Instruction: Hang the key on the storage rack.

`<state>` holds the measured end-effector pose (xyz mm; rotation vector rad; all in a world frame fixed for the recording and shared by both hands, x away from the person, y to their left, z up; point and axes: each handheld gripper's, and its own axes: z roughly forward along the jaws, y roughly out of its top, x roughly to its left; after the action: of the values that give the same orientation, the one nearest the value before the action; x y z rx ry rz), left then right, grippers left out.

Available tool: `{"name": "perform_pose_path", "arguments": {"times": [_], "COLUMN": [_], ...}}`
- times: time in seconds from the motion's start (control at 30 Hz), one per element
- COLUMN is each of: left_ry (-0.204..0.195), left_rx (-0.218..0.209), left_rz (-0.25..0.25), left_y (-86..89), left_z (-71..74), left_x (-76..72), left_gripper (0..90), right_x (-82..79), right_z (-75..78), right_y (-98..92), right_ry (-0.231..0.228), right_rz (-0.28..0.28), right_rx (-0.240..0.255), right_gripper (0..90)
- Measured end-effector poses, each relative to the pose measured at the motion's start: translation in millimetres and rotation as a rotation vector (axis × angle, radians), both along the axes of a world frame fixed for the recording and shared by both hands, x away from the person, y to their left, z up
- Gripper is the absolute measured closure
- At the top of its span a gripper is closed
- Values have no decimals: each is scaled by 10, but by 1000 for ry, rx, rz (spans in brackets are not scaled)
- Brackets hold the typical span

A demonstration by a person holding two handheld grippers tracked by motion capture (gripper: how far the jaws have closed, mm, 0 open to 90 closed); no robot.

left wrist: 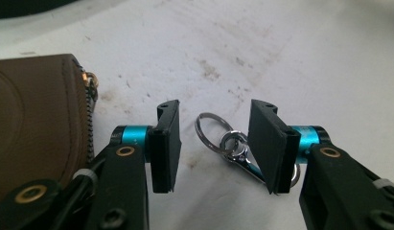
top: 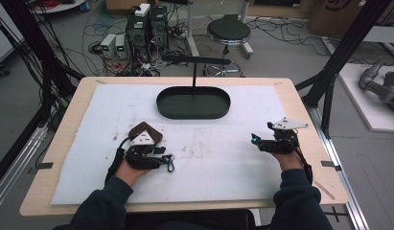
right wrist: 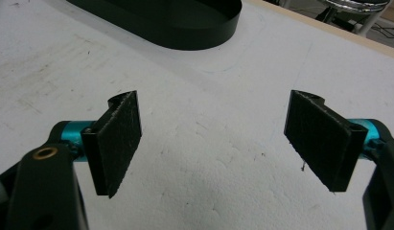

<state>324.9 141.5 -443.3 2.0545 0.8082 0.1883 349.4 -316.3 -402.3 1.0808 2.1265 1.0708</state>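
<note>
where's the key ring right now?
On the white mat, between the open left claw jaws: key ring with its clip, just right of the brown pouch, toward the table's left-front.

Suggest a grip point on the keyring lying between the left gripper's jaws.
Take the keyring at its swivel clasp, the thickest part, where the rings join. It lies flat on the white mat, so come straight down. The left gripper is open with a jaw either side, so closing there should likely pinch it.
</note>
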Motion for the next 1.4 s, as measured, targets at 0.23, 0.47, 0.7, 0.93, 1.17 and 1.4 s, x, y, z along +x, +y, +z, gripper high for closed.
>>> {"name": "perform_pose_path", "arguments": {"times": [0.23,0.47,0.7,0.93,1.17,1.4], "left_ry": [42,50,42,45,67,64], "left_rx": [25,19,23,29,15,-7], "left_rz": [10,-5,-63,-68,-63,-72], "left_y": [-8,-10,-65,-51,-5,40], "left_z": [-57,-54,-49,-36,-39,-9], "left_x": [37,31,-1,-9,-1,-2], "left_gripper": [559,594,780,821,788,866], "right_x": [2,4,4,2,1,-2], "right_z": [-4,-8,-5,-5,-6,-3], "right_y": [3,7,-4,-16,-22,-28], "right_ry": [5,5,4,7,6,8], "right_rz": [2,8,4,1,-1,-3], "right_rx": [4,-2,1,6,8,10], "right_gripper": [207,208,208,208,208,208]}}
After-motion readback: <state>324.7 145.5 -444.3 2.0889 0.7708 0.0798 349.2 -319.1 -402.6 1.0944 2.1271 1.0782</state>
